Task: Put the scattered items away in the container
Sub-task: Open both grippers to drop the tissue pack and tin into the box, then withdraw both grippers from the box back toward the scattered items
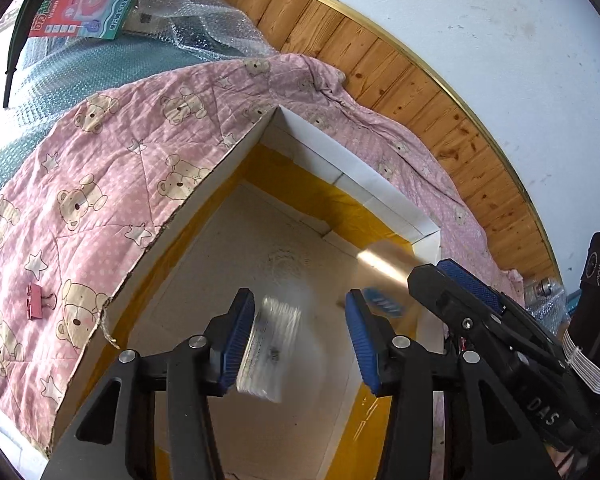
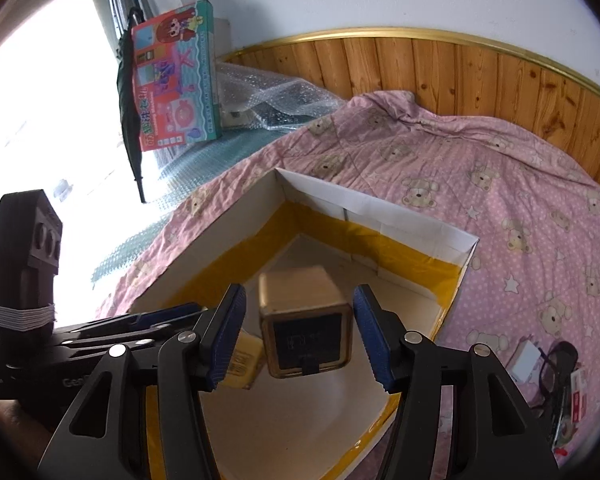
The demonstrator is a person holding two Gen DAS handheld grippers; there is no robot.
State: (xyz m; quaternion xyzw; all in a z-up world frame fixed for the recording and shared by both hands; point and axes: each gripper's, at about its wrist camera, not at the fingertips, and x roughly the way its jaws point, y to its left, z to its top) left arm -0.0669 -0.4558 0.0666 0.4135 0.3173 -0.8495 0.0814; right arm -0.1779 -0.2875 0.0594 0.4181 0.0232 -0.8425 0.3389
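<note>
A cardboard box (image 1: pixel 340 168) with yellow tape inside lies open on a pink bear-print quilt (image 1: pixel 100 184). My left gripper (image 1: pixel 300 298) hangs open over the box; a clear plastic packet (image 1: pixel 270 354) shows blurred beside its left finger, loose in the air. In the right wrist view my right gripper (image 2: pixel 300 296) is open above the same box (image 2: pixel 380 208). A wooden cube clock (image 2: pixel 306 324) with a dark face appears blurred between the fingers, touching neither. A yellow packet (image 2: pixel 244 358) lies on the box floor beside it. The right gripper (image 1: pixel 424 286) also shows at the left view's right side.
A pink binder clip (image 1: pixel 38 300) lies on the quilt left of the box. Black glasses (image 2: pixel 556 364), a small white box (image 2: pixel 526 356) and red items (image 2: pixel 576 396) lie on the quilt (image 2: pixel 480 168) to the right. A toy box (image 2: pixel 176 80), bubble wrap (image 2: pixel 276 100) and an umbrella (image 2: pixel 128 92) stand behind.
</note>
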